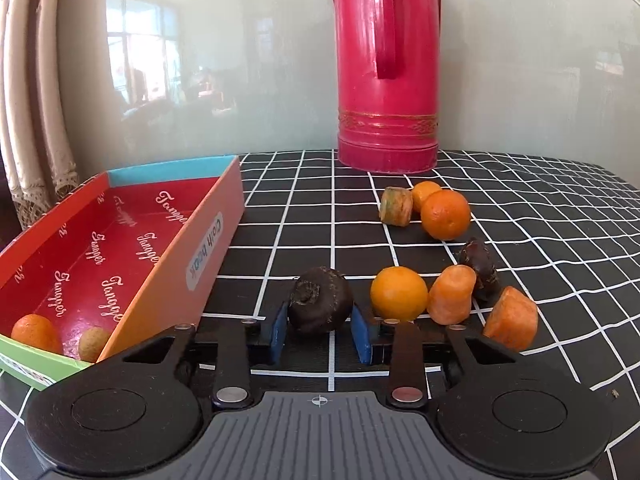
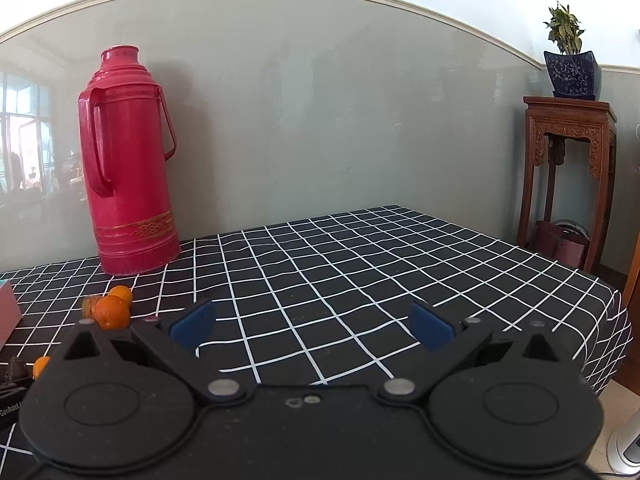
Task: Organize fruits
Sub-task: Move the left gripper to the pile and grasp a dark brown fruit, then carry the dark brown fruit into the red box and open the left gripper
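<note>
My left gripper [image 1: 321,316] is shut on a dark brown round fruit [image 1: 320,300] that rests on the checked cloth, with a blue pad pressing each side. To its left lies an open box with a red inside [image 1: 100,248], holding an orange [image 1: 34,334] and a small tan fruit [image 1: 93,344]. Right of the held fruit are an orange [image 1: 399,293], two carrot chunks [image 1: 452,294] [image 1: 512,318] and another dark fruit [image 1: 480,266]. Further back sit two oranges [image 1: 445,215] [image 1: 425,194] and a mottled chunk [image 1: 396,206]. My right gripper [image 2: 312,320] is open over bare cloth, with nothing between its fingers.
A tall red thermos [image 1: 386,68] [image 2: 128,168] stands at the back of the table against the wall. The black-and-white checked tablecloth [image 2: 360,264] stretches to the right edge. A carved wooden stand [image 2: 568,176] with a potted plant [image 2: 570,64] is beyond that edge. A curtain [image 1: 36,100] hangs at left.
</note>
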### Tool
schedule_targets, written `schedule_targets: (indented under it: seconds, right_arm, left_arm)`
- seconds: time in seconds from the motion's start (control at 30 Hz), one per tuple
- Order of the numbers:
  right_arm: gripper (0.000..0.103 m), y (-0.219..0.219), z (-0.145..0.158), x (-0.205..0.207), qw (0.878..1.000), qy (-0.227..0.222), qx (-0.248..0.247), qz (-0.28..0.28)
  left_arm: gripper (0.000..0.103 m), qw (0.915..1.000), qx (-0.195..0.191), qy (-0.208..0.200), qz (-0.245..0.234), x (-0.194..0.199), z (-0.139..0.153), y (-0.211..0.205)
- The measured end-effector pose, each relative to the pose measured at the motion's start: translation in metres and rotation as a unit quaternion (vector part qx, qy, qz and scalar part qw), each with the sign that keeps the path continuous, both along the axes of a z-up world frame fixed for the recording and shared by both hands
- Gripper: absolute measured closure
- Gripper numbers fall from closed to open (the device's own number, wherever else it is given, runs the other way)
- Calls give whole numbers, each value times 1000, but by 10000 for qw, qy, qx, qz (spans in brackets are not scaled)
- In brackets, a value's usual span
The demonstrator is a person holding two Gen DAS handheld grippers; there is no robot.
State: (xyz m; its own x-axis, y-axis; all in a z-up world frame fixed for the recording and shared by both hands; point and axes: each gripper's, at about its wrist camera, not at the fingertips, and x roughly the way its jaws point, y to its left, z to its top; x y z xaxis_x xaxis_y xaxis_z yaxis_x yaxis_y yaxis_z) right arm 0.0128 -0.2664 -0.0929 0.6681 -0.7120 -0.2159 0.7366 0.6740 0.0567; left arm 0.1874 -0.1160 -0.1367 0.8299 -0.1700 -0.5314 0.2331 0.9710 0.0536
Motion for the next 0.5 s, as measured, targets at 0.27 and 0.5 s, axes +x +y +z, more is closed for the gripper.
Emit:
schedule_targets:
  seconds: [0.27, 0.5]
  right_arm:
    - [6, 1, 0, 0, 10000, 4, -21, 40]
    - [6, 3, 0, 1, 9999, -2, -45, 93]
  left_arm:
    - [69, 9996, 65, -279, -4, -9, 6, 1]
    - [70, 9995, 26, -326, -3, -11, 9, 6]
